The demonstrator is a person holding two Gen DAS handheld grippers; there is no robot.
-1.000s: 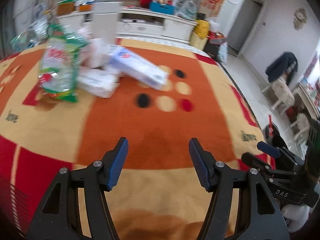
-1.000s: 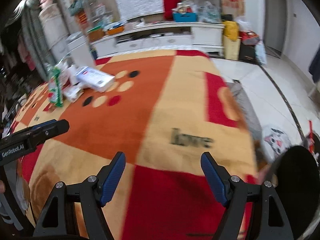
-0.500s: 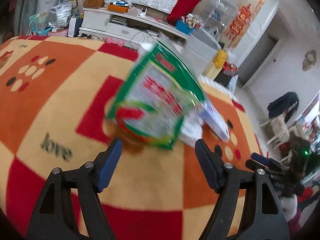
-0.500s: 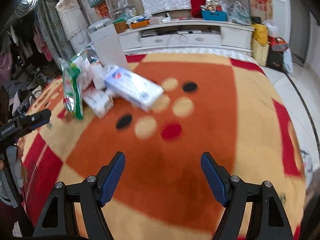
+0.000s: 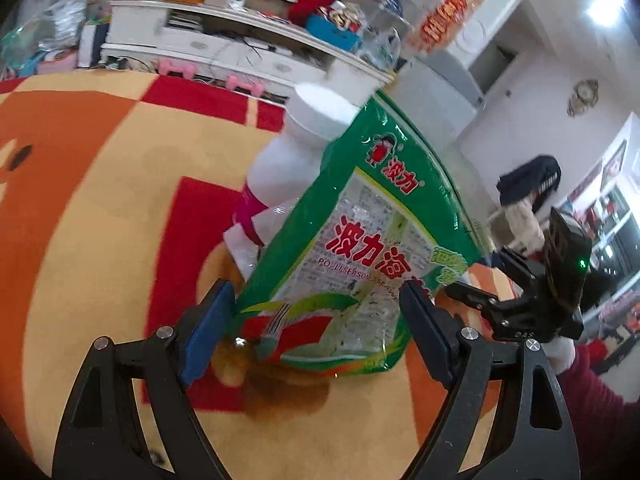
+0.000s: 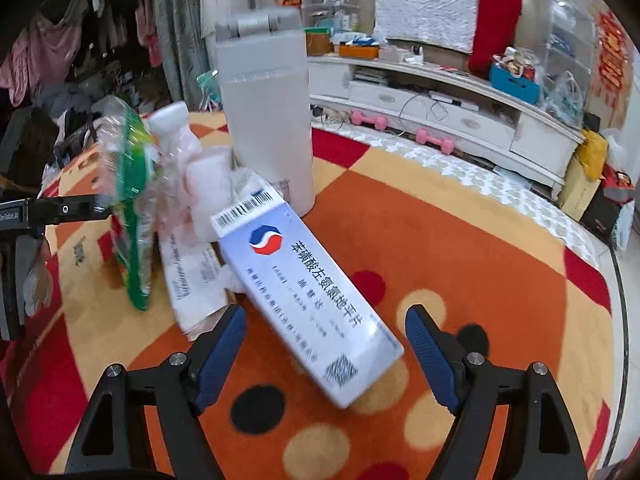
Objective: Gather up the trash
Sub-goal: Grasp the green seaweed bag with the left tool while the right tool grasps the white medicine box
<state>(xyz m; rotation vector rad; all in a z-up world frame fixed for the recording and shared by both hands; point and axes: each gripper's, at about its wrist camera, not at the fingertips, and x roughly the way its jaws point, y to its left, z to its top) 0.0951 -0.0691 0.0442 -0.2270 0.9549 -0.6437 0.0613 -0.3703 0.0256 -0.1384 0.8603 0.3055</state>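
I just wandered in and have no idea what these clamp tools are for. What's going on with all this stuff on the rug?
A person is gathering trash with a two-finger gripper in each hand. The left gripper, its jaws just opened wider, straddles the bottom of a green snack bag standing by a white bottle, not yet pinching it. The right gripper is open around the near end of a white medicine box lying on the rug. A tall white bin stands behind the pile.
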